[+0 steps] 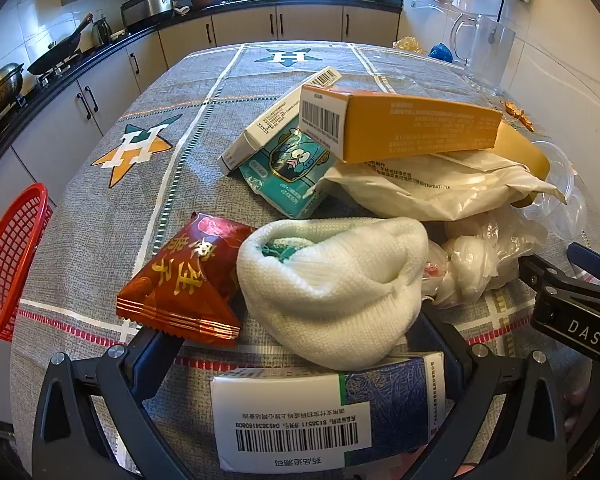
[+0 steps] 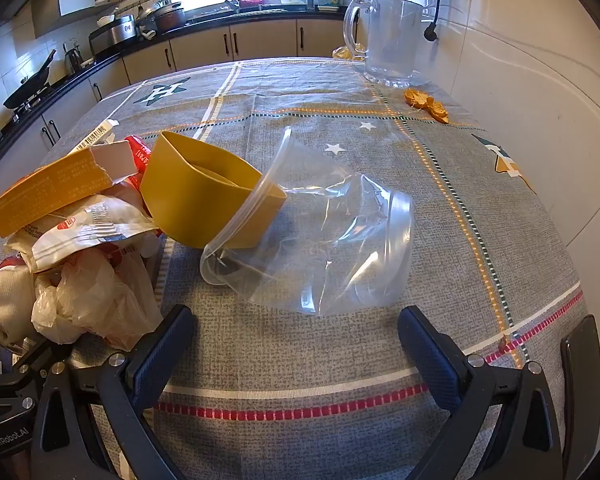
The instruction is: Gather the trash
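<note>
- Orange carton [image 1: 400, 128] tops the trash heap mid-table, its long axis running left to right, barcode end towards the red basket [image 1: 12, 264].
- White knit hat [image 1: 332, 288] and red packet [image 1: 184, 280] lie just below it.
- Left gripper [image 1: 300, 344] gapes wide, a barcoded box [image 1: 324, 412] lying loose between its fingers.
- Right gripper [image 2: 296, 328] is spread fully, empty, near a crushed clear cup [image 2: 320, 240] with its mouth to the right.

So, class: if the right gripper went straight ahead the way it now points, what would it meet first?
Probably the crushed clear plastic cup, lying on its side on the tablecloth ahead of the open right gripper. Depth is hard to judge; bare cloth might come first.
</note>
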A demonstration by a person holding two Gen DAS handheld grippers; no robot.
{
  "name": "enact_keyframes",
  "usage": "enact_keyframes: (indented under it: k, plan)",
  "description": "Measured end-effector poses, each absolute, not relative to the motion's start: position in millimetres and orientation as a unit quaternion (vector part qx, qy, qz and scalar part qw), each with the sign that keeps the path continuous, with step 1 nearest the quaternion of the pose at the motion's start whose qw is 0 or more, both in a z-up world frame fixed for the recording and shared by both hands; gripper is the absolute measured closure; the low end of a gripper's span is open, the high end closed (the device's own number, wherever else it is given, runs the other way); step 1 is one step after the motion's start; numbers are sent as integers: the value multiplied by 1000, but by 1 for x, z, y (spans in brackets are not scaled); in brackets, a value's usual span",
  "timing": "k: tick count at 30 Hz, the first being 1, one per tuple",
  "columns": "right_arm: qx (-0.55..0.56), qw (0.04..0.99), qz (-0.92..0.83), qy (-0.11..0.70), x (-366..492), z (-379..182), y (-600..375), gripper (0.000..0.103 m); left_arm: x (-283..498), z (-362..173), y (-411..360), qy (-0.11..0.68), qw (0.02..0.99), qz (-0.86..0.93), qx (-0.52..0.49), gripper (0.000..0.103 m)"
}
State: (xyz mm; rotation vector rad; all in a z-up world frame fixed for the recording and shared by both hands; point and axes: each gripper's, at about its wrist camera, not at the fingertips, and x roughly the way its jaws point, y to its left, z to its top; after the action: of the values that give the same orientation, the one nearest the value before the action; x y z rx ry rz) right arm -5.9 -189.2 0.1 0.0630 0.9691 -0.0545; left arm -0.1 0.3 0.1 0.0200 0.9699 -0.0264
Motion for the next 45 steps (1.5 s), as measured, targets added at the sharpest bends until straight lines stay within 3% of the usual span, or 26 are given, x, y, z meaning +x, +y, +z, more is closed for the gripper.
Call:
enact_keyframes:
  k: [15, 28, 45]
  plan:
    - [40, 881, 30, 471, -50, 10, -195, 0, -84, 31, 12, 381, 923, 2, 48, 0]
    - [30, 929, 36, 367, -145, 54, -185, 0, -162, 53, 43, 298, 954, 26, 23, 0]
    - [49, 938, 90, 331, -187, 58, -161, 0, -179, 42, 51, 307, 951, 40, 26, 0]
